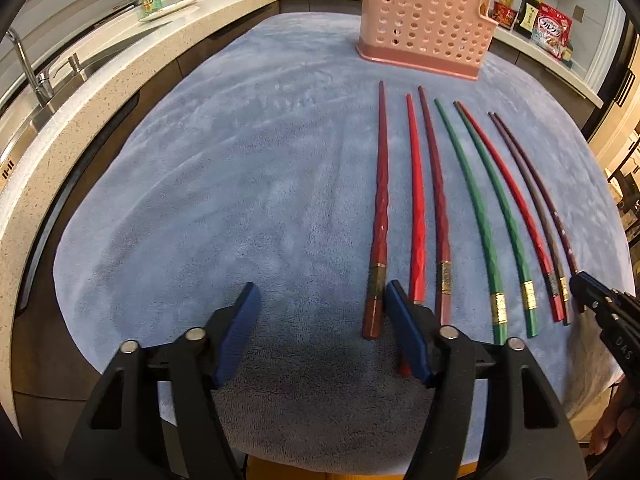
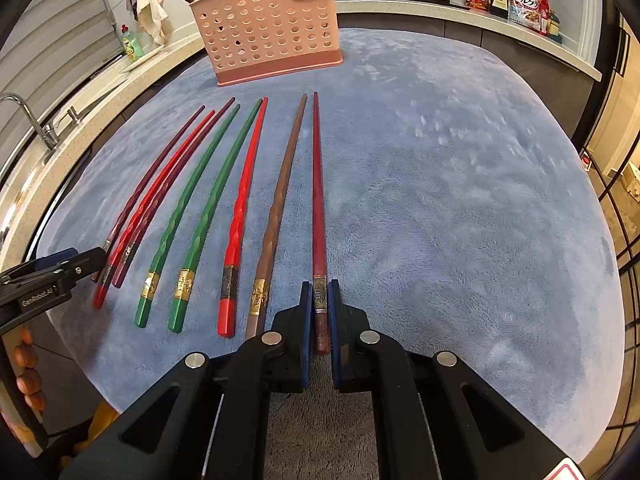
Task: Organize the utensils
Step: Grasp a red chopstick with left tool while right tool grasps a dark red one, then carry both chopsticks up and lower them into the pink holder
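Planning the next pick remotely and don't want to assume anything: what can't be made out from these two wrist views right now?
- Inside of the pink perforated plastic holder: both views, hidden by its own wall.
- Lower end of the bright red faceted chopstick: left wrist view, covered by the left tool.
- Engraving on the gold bands of the green chopsticks: too small.
- Right tool's pad contact on the dark red chopstick: pads shade it.

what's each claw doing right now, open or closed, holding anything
Left claw: open, holding nothing, above the blue cloth.
Right claw: closed on the dark red chopstick at its banded end.
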